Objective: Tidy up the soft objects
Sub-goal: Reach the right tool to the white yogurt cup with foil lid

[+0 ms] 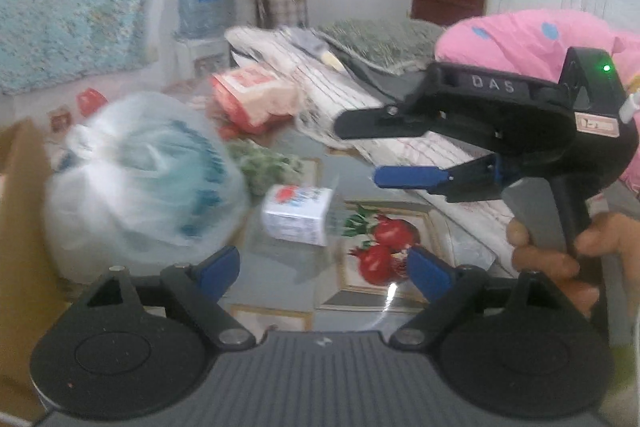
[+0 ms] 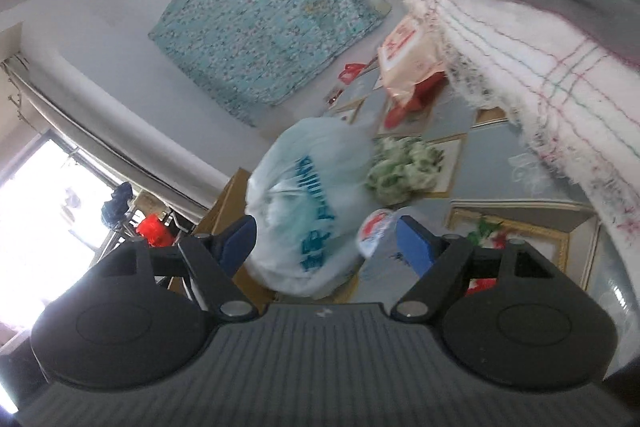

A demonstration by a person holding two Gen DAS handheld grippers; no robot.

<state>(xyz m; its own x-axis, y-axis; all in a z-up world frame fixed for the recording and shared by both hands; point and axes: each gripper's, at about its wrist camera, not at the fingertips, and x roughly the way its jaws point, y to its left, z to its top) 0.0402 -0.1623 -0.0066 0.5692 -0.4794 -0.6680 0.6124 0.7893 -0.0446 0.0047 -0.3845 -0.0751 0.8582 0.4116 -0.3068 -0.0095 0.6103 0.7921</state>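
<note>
Both grippers stand released and empty over the glass-topped table [image 1: 288, 147]: the left gripper [image 1: 324, 267] points down at a small carton [image 1: 296, 215], while the right gripper [image 1: 362, 151], held in a hand [image 1: 560, 251], aims sideways. Their likely target, the knotted white plastic bag [image 1: 140, 183], rests at the table's left edge beside a green bundle [image 1: 268, 163]. Folded cloths [image 1: 360, 95] and a pink pillow [image 1: 528, 39] are heaped to the right, probably awaiting sorting.

My left camera looks down over the counter [image 1: 288, 155] from close by. My right camera is rolled sideways. Both share the white plastic bag [image 1: 140, 179] [image 2: 312, 211].
</note>
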